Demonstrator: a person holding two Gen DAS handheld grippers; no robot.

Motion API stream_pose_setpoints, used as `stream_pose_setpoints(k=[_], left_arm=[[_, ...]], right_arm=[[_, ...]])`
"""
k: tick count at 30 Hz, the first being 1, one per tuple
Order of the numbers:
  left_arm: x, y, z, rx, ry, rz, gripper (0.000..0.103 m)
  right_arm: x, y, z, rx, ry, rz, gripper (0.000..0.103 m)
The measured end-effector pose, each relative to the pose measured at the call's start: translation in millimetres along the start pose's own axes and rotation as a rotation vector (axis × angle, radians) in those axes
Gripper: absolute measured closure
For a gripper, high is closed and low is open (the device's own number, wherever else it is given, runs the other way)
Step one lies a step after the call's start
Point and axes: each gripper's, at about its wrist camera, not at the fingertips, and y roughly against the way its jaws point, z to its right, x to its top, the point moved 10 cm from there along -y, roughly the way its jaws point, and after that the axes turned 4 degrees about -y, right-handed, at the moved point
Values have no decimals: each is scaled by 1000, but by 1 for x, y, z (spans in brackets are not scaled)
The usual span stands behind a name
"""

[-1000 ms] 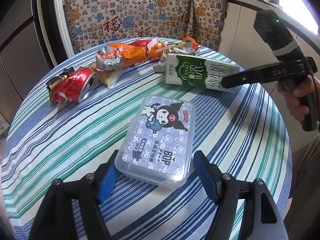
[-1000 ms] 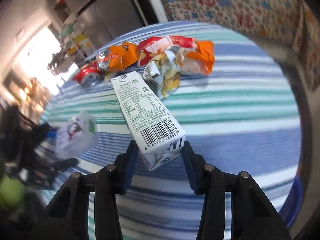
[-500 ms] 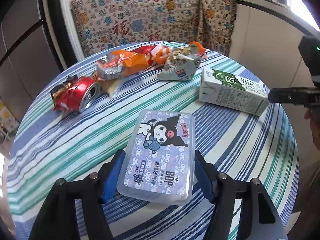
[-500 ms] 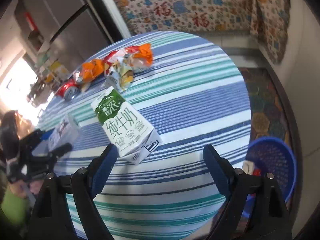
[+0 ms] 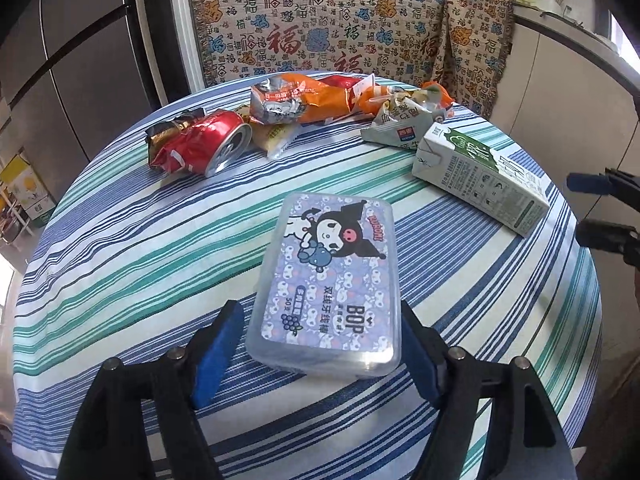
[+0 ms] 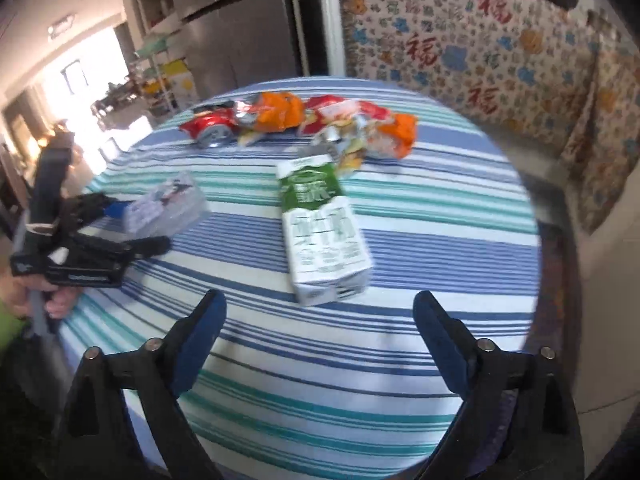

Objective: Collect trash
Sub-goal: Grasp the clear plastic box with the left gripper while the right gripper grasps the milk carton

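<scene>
A clear plastic floss-pick box point(image 5: 332, 280) with a cartoon label lies on the striped round table point(image 5: 120, 260). Its near end sits between the fingers of my left gripper point(image 5: 318, 308). Those jaws are opening, and a gap shows at the left pad. The green and white milk carton point(image 6: 324, 232) lies on its side just ahead of my right gripper point(image 6: 318, 304). The right jaws are also opening, wide, with nothing between them. A crushed red can point(image 5: 200, 144), orange wrappers point(image 5: 304, 100) and a crumpled packet point(image 5: 400, 124) lie at the far side.
A bench covered in patterned cloth point(image 5: 320, 32) runs behind the table. Dark cabinet doors point(image 5: 80, 60) stand at the left and a counter point(image 5: 560, 80) at the right. A person's hand point(image 6: 60, 300) holds the left gripper's handle.
My right gripper let go of the milk carton, which now lies on the table, then drew back and spread wide. My left gripper closed on the box, then loosened.
</scene>
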Motion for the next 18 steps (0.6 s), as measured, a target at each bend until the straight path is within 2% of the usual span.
stream_pose_setpoints(k=[2,5,10,13,18], left_arm=[[0,-1,2,-4,-2,-2,23],[3,-3,5,0,1,-5,21],[-1,0,4,-2,5,-11,21],[-3,7,5,-45,3,-5,21],[9,12,4,-84,17,-2,21]], right_arm=[[0,-14,15,-46,2,-11,4],[0,-39,8,-23,0,-19,6],[-3,-51,-48,155,95,-47,13],[-5,-37,-54,112,105,-62,12],[19,-21,-26,23,-73,-61,11]])
